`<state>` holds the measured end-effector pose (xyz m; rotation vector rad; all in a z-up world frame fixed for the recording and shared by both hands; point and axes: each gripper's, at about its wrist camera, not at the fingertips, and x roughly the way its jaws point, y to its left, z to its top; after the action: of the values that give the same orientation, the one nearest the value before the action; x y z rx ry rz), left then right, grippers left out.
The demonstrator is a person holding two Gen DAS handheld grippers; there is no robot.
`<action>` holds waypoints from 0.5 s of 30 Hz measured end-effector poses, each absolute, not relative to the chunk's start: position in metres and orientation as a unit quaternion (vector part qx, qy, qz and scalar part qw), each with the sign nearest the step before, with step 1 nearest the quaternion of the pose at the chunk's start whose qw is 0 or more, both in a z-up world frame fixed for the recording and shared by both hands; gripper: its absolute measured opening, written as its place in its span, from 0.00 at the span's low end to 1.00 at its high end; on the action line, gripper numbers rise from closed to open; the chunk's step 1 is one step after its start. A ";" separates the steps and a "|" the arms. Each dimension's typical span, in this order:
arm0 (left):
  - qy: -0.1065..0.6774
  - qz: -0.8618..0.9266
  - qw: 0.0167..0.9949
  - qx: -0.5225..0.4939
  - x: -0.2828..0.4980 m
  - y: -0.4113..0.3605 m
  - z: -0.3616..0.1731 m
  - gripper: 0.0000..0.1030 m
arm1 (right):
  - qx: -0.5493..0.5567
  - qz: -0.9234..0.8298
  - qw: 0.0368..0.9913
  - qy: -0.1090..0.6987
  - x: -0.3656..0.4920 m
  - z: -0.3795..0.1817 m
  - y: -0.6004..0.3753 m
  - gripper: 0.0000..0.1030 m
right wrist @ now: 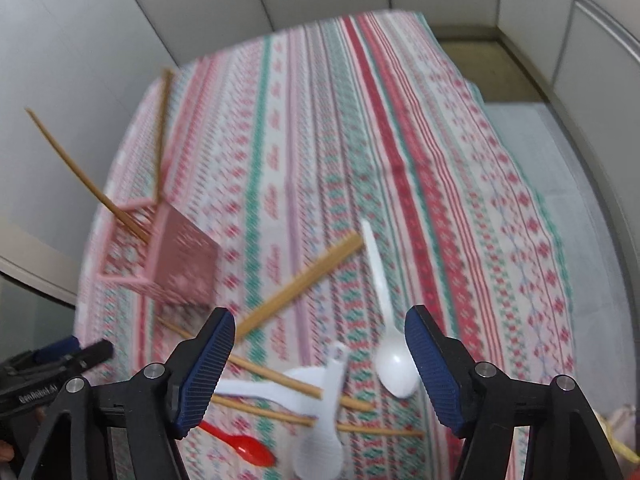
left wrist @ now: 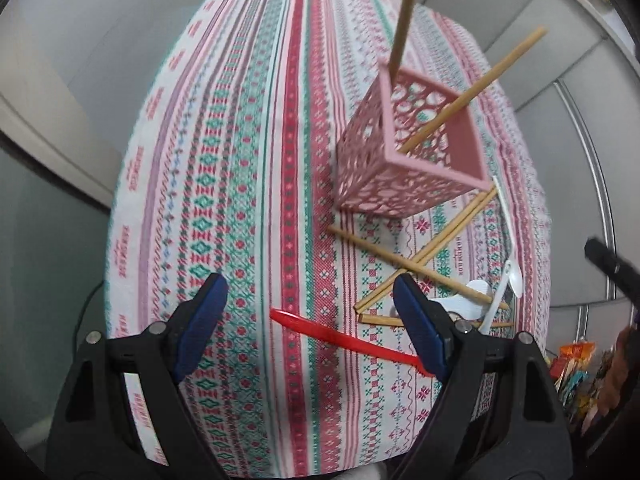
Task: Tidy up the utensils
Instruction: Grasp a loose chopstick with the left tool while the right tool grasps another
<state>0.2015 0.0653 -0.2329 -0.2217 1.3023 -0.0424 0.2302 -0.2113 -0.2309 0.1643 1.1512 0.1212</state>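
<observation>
Both tools gape with nothing between their fingers. Just ahead of the left tool lies a red spoon; white spoons and loose chopsticks lie before the right tool. Farther ahead on the counter, a pink holder keeps two chopsticks.

Red spoon bowl behind fingers

We see even, soft indoor light, no hard shadows or glare. Left view fairly sharp; right view motion-blurred, tablecloth pattern smeared. Fisheye bends walls, dark vignette at corners of both views.
</observation>
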 end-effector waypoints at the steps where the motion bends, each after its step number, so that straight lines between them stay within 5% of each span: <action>1: 0.609 -0.016 0.785 -0.110 0.202 0.063 -0.237 0.82 | 0.074 0.054 0.830 0.551 0.231 -0.236 -0.212 0.73; 8: 0.595 0.027 0.789 -0.151 0.202 0.050 -0.251 0.82 | 0.054 0.051 0.816 0.573 0.229 -0.259 -0.213 0.73; 15: 0.549 0.085 0.804 -0.213 0.196 0.035 -0.263 0.59 | 0.064 0.046 0.810 0.582 0.233 -0.269 -0.223 0.74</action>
<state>0.1958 0.0349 -0.2627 -0.4561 1.1760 0.1810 0.2328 -0.2228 -0.2690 0.1366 1.2432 0.0992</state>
